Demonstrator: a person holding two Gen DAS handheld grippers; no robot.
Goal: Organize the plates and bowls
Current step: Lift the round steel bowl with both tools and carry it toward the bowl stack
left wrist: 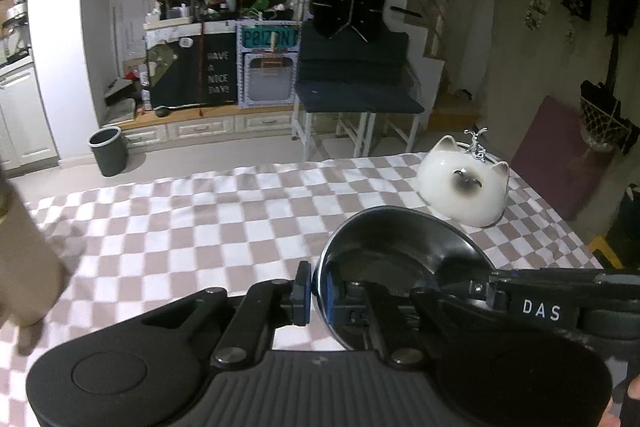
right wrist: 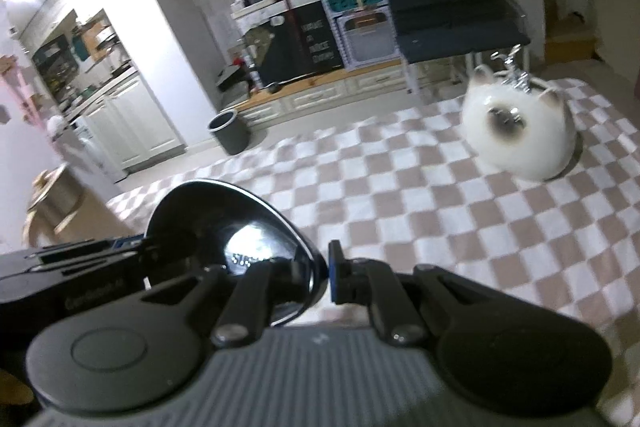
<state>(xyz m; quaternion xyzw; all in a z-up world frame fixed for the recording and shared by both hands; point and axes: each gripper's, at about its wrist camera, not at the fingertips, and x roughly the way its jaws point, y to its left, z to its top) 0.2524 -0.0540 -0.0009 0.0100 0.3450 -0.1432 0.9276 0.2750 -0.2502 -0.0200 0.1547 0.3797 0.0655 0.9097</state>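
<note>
1. Above the checkered bench point(left wrist: 200, 219), a shiny steel bowl point(left wrist: 400, 255) hangs in the air, carried between both grippers and tilted so its hollow faces the left wrist camera.
2. Left gripper point(left wrist: 314, 293): its blue pads are pinched together on the bowl's near-left rim, one pad outside the wall and one inside. It is clamped on the steel bowl.
3. Right gripper point(right wrist: 320, 277): in its own view the jaws are likewise closed tight on the opposite rim of the same bowl, the blue pad pressed to the outer wall. In the left view its black body reaches in from the right to the bowl's edge.
4. Far right on the bench, a white cat-face bowl point(left wrist: 464, 183) rests mouth-down and tilted, apparently on a low dish or rack with a small metal stand point(left wrist: 476, 145) just behind it; what exactly lies beneath it cannot be told.
5. Step in hand, as I judge it: the steel bowl is in transit, lifted clear of the cloth and well apart from the cat-face bowl, not yet set anywhere.
6. The next move probably calls for bringing the bowl toward the cat-face bowl's corner, levelling it so both rims sink together, and releasing only once it sits firm; uneven release could let the slick metal slip or tip.
</note>
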